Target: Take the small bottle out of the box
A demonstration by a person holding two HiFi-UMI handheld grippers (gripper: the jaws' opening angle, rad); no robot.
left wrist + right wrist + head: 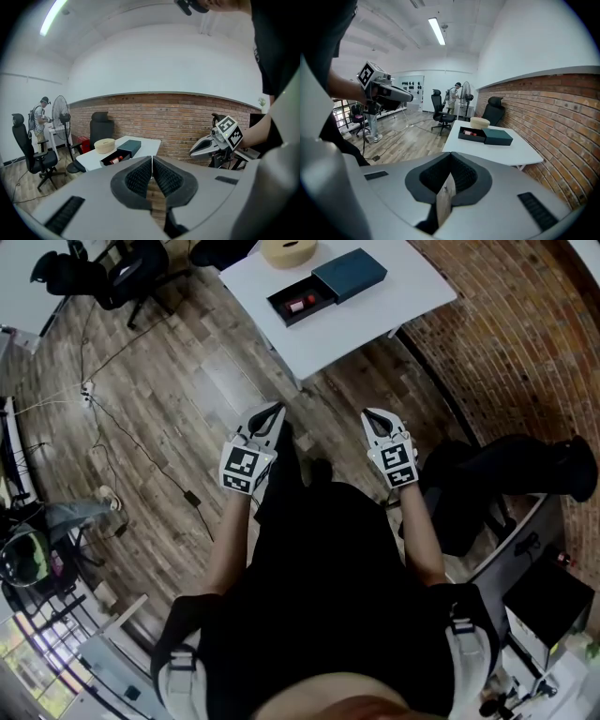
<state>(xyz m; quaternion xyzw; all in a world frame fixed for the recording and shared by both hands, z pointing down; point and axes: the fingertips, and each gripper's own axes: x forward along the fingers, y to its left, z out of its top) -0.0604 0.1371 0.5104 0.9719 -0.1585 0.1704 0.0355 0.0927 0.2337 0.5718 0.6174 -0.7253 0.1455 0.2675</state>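
Note:
On the white table (375,315) ahead lies an open black box (302,302) with the small red bottle (298,305) lying in it. A dark teal cover (350,275) sits against the box's far right end. My left gripper (277,410) and right gripper (368,415) hang side by side over the wooden floor, well short of the table. Both are shut on nothing. The left gripper view shows its shut jaws (152,163) below the box (116,158). In the right gripper view the bottle (469,133) is small beyond the shut jaws (451,161).
A round beige container (289,251) stands behind the box. A brick wall (525,343) runs along the right. A black chair (506,474) is at my right, and office chairs (122,273) and floor cables (112,418) at the left. A person (40,115) stands by a fan (60,115) far off.

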